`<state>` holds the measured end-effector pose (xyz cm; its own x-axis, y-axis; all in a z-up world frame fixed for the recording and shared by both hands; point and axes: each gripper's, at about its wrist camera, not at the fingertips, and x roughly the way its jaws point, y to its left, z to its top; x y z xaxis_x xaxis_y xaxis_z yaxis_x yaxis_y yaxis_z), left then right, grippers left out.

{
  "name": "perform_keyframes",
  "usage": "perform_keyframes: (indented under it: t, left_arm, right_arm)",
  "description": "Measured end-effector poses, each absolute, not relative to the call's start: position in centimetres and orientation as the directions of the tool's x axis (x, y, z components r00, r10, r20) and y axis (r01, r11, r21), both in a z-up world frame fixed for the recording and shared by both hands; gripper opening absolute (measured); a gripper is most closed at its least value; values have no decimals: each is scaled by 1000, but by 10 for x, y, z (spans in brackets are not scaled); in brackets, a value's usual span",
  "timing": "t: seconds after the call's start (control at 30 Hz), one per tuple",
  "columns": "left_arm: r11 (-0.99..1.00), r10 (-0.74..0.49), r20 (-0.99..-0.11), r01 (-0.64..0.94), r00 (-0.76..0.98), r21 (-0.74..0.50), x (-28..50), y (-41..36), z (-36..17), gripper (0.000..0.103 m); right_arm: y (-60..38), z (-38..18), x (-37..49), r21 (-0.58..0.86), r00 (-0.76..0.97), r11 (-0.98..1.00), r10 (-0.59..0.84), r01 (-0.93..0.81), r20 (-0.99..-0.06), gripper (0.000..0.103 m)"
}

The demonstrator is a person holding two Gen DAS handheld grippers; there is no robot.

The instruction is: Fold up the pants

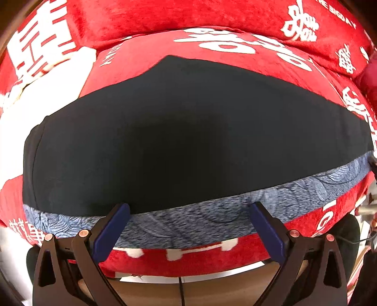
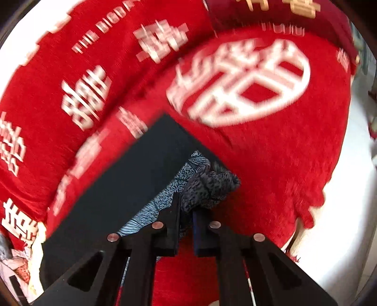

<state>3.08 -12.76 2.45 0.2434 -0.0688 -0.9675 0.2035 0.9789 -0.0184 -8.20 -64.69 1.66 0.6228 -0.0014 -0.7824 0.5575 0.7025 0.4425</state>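
1. Nearest the lens in the left wrist view, the left gripper point(image 1: 188, 211) stands with its blue-padded fingers point(image 1: 110, 233) spread wide at the bottom of the frame, nothing between them; both tips sit over the patterned waistband point(image 1: 294, 190) without pinching it.
2. Dark pants point(image 1: 188, 131) fill the middle of that frame, lying flat on a red blanket point(image 1: 212, 21) printed with white characters, the waistband running along their lower edge.
3. From the right wrist view, the right gripper point(image 2: 186, 207) is drawn narrow at lower centre, and a bunched end of the waistband point(image 2: 212, 186) sits between its tips; it looks pinched, though blur keeps me from being sure how firmly.
4. Pants in this frame point(image 2: 122, 188) stretch from centre toward the lower left.
5. Risk, as I judge it: only one end is gripped. If the right side lifts while the left claw is still empty, the cloth would drag askew and the fold come out crooked.
6. A shallow pinch on that bunched band could also slip free under tension.
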Motion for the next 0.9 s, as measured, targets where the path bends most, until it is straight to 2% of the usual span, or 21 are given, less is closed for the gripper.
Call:
perform_keyframes:
  t: [0.03,0.1,0.13,0.23,0.3,0.43,0.57,0.63,0.7,0.8,0.83,0.9]
  left_arm:
    - [977,-72,-966,212,249,-18,29,-132,27,101]
    - [973,-79,-962,229,262,-18,29,-141,30,101]
    - [972,-81,-962,232,262,-19,30,-145,30,101]
    - [972,-95,-966,230,240,-39,40,-164,29,101]
    - [973,-99,-962,228,256,-39,48,-187,31,101]
    - [983,-5,-945,173,327,54,75,-233,33,101]
    - [992,44,-956,101,292,77,110,-254,18,101]
    - [993,44,-958,89,284,72,117,-252,13,103]
    - [996,35,-957,67,286,56,122,-241,14,103]
    - [999,31,-958,27,284,40,130,-226,12,103]
    - [1000,22,-960,13,279,27,134,-222,11,103]
    - [1000,18,-963,19,270,25,136,-222,9,103]
  right_arm:
    - [-647,23,-87,431,622,702,-23,568,-783,20]
    - [-644,40,-100,365,612,702,-127,611,-781,58]
    - [-640,48,-105,346,627,710,-173,614,-759,66]
    - [-604,71,-101,250,670,799,-239,547,-703,70]
    - [-564,74,-75,196,690,893,-158,405,-706,74]
    - [-480,64,-15,105,690,985,-17,134,-723,76]
    - [-441,40,35,35,626,999,28,-2,-779,76]
    - [-443,29,49,-86,612,996,-75,10,-788,79]
    - [-471,28,52,-63,622,996,-89,64,-778,84]
    - [-537,23,50,-66,578,964,-208,258,-789,86]
    - [-560,19,49,-42,563,949,-221,312,-797,90]
    - [-586,17,44,-13,561,935,-223,354,-797,93]
